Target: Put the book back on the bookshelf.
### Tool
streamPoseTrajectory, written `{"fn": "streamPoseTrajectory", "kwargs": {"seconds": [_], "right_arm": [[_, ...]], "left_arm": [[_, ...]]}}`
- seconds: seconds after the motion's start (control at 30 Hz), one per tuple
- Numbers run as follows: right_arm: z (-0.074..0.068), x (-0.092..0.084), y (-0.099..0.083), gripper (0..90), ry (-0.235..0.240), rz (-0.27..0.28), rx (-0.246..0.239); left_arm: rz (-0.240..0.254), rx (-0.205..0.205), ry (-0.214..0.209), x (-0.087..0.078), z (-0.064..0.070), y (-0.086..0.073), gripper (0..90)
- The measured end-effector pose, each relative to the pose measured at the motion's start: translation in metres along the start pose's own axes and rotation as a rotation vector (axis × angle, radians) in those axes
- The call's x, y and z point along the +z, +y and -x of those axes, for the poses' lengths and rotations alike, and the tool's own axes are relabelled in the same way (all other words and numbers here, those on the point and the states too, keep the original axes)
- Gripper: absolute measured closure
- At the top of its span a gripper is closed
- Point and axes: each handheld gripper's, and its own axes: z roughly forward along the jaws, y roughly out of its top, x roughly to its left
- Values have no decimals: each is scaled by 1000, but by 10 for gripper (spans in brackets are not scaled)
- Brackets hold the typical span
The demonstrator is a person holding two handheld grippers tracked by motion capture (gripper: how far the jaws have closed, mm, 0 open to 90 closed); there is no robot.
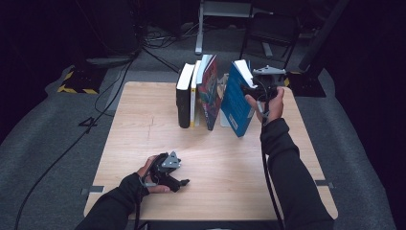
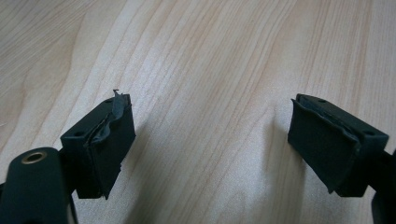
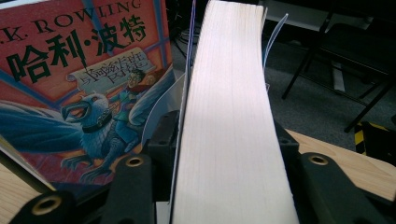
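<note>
Nearest the high camera, our left gripper (image 1: 178, 181) is resting low over the wooden table (image 1: 225, 167) at its near left, and in the left gripper view its jaws are standing wide apart with bare wood grain between them, gripping nothing. Farther back, our right gripper (image 1: 251, 89) is reaching to the top edge of the blue-covered book (image 1: 237, 103), which is leaning leftward at the right end of the row, its lower edge standing on the table. In the right gripper view we are seeing the cream page block (image 3: 233, 130) of that book running up between the two jaws, which are sitting close against both sides; whether the pads are pressing we cannot tell. Just left, the Harry Potter book (image 3: 79, 88) is standing beside it, with a black book (image 1: 184, 98) and a yellow-spined book (image 1: 193, 98) farther left.
</note>
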Motion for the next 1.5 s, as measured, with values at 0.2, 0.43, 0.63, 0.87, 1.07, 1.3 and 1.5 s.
{"fn": "streamPoseTrajectory", "kwargs": {"seconds": [0.2,0.43,0.63,0.87,1.07,1.3,1.5], "right_arm": [[2,-1,-3,491,15,-8,4],[4,-8,-16,403,56,-10,8],[9,-11,-50,368,119,-2,2],[8,-5,-86,446,156,-23,-2],[1,11,-116,571,152,-59,5],[-4,18,-122,600,123,-12,24],[-9,27,-119,604,89,6,50]], "left_arm": [[0,0,1,0,0,0,150],[0,0,1,0,0,0,150],[0,0,1,0,0,0,150],[0,0,0,0,0,0,150],[1,0,0,0,0,0,150],[3,1,-1,1,0,0,150],[1,2,-1,1,0,1,150]]}}
